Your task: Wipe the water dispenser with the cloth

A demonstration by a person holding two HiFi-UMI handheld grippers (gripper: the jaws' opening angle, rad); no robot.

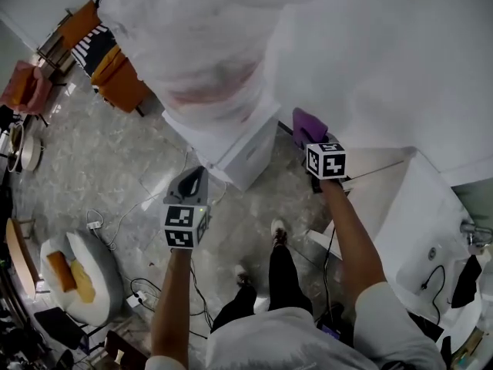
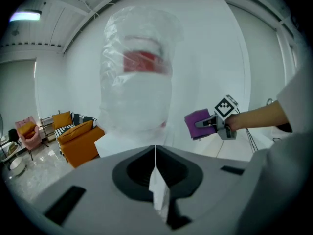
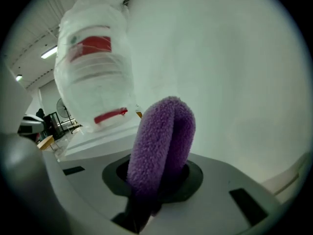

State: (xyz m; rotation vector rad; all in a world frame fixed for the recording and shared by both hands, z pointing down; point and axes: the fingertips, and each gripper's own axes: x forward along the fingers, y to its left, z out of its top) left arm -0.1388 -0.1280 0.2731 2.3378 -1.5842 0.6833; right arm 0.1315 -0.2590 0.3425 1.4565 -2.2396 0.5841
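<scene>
The water dispenser's white body [image 1: 248, 151] stands on the floor against the wall, with a plastic-wrapped bottle [image 1: 204, 48] on top; the bottle [image 2: 139, 82] also shows in the left gripper view. My right gripper [image 1: 314, 133] is shut on a folded purple cloth [image 1: 308, 123], held just right of the dispenser near the wall. The cloth [image 3: 161, 136] bulges from my right gripper [image 3: 155, 177] and hides its fingertips. I cannot tell whether it touches anything. My left gripper [image 1: 191, 182] hovers in front of the dispenser, left gripper [image 2: 156, 153] shut and holding nothing.
An orange sofa [image 1: 115, 74] stands left of the dispenser. Cables [image 1: 115, 226] and a power strip lie on the marble floor near a round white cushion [image 1: 81, 276]. A white counter with a sink [image 1: 427, 230] is at the right. My legs and shoes [image 1: 276, 233] are below.
</scene>
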